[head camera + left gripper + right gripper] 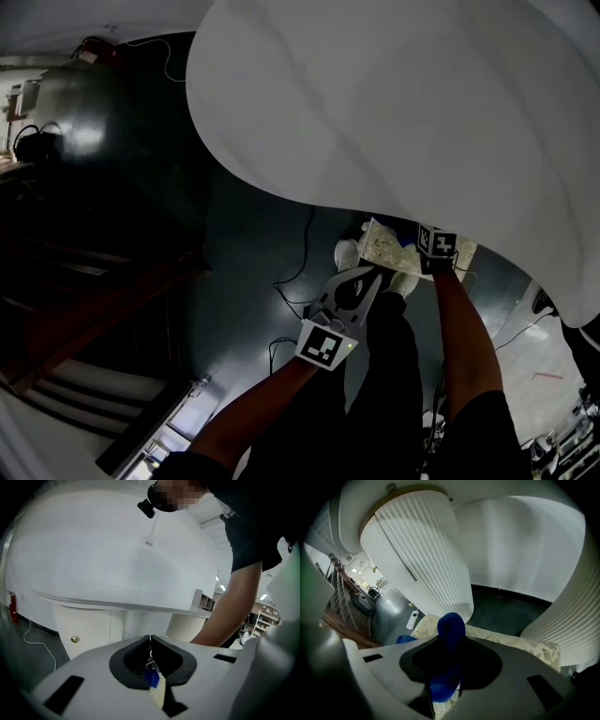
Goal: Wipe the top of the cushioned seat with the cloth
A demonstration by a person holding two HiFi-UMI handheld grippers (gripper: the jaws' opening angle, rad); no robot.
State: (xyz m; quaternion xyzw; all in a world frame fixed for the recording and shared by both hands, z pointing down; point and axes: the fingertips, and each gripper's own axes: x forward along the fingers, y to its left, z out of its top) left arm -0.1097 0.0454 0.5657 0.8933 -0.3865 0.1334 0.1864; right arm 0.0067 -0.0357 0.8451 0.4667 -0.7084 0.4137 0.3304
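The right tongs (450,638) are clamped on a bunched blue cloth (451,622) and hang low over the cushioned seat (525,645), which sits tucked under the overhanging white counter (422,94). I judge this is so the wad can be dragged across the cream, leaf-patterned top. The left tongs (150,638) are pressed together and idle just beside, with a scrap of blue in their slot that I cannot tell is gripped, while fluted white pedestals (422,550) rise from a dark glossy floor (234,244).
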